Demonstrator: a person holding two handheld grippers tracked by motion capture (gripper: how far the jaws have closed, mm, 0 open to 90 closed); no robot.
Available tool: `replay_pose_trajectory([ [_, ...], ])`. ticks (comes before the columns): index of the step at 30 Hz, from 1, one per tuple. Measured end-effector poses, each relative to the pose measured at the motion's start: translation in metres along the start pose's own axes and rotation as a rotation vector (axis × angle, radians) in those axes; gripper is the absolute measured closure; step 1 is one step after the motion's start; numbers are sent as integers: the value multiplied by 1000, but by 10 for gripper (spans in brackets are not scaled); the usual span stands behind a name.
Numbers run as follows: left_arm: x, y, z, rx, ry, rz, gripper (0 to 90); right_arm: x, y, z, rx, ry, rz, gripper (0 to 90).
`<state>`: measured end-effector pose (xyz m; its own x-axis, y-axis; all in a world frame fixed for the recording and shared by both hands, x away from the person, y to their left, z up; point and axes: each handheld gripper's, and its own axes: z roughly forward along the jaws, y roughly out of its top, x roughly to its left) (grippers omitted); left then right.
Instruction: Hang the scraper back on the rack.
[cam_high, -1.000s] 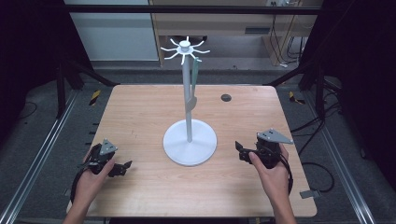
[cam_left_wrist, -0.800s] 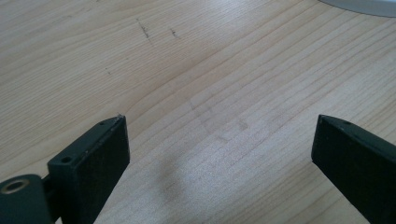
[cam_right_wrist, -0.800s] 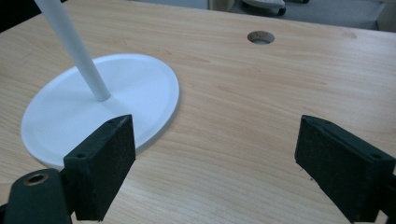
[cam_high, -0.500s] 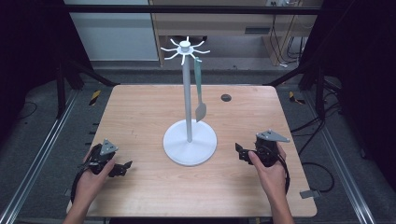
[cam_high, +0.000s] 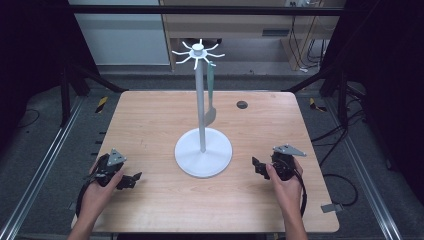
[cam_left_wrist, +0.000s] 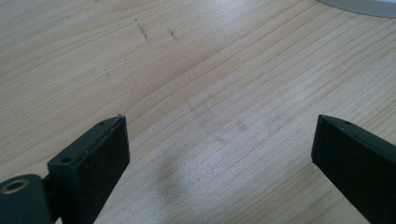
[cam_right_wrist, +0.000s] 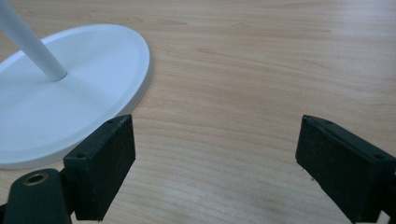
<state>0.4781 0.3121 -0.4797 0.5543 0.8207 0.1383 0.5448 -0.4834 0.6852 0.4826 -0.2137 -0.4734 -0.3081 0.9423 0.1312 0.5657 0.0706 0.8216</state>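
A white stand (cam_high: 203, 152) with a round base, a thin pole and a crown of hooks (cam_high: 198, 51) rises from the middle of the wooden table (cam_high: 150, 115). A grey-green spatula-like utensil (cam_high: 210, 112) hangs from one hook, just right of the pole. My left gripper (cam_high: 131, 180) rests near the front left, held by a hand, open with bare wood between its jaws (cam_left_wrist: 220, 120). At the front right lies my right gripper (cam_high: 257, 167), open and empty (cam_right_wrist: 215, 120), with the stand's base (cam_right_wrist: 70, 107) close by its left jaw.
A small dark round disc (cam_high: 242, 104) sits on the table behind and right of the stand. Black frame bars and cables ring the table. The base's rim (cam_left_wrist: 359, 5) shows at the top right of the left gripper view.
The hanging utensil has swung a little away from the pole, toward the right. Both grippers have stayed where they were, open.
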Motion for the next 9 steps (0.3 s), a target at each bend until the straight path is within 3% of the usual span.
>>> replay_pose_trajectory([
  [9, -2, 2, 2, 0, -8, 8, 40, -1, -8, 2, 35, -18, -9, 129],
])
